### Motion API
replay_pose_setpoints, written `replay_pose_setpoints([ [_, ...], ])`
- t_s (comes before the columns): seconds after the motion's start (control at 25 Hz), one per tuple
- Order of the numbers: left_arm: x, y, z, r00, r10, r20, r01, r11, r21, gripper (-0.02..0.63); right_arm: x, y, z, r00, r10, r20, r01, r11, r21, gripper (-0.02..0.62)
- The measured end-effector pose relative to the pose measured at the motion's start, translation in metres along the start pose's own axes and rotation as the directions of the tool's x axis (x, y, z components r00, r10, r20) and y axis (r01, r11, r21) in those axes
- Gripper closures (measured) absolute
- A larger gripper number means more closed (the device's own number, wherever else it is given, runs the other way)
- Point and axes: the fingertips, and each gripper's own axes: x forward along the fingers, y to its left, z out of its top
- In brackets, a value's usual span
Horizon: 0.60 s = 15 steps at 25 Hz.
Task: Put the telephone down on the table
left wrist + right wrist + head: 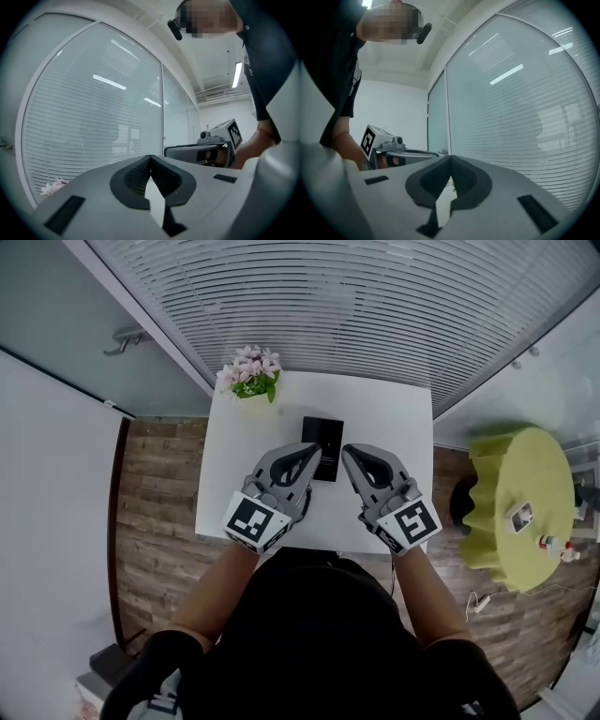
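Apparently finished setting the telephone [326,432] flat on the table [398,413], hovering just short of it with left gripper [316,452] and right gripper [348,453] pressed together, empty.

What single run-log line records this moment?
left gripper: shut, empty | right gripper: shut, empty | telephone: flat on table, unheld

No words, brands or numbers are showing legibly anywhere. Only wordless black-and-white square markers [255,521] are facing the head camera, one on the left gripper [313,452] and one on the right gripper [350,454].
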Motion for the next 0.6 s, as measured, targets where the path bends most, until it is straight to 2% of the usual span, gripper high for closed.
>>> replay_pose_setpoints([
  [0.6,-0.0038,-0.0015,0.0052,1.000,-0.004,0.005,0.004,1.000,0.017,0.597,-0.0031,0.0024,-0.0013,1.000,-0.023,-0.018,0.023,1.000,-0.018,0.572],
])
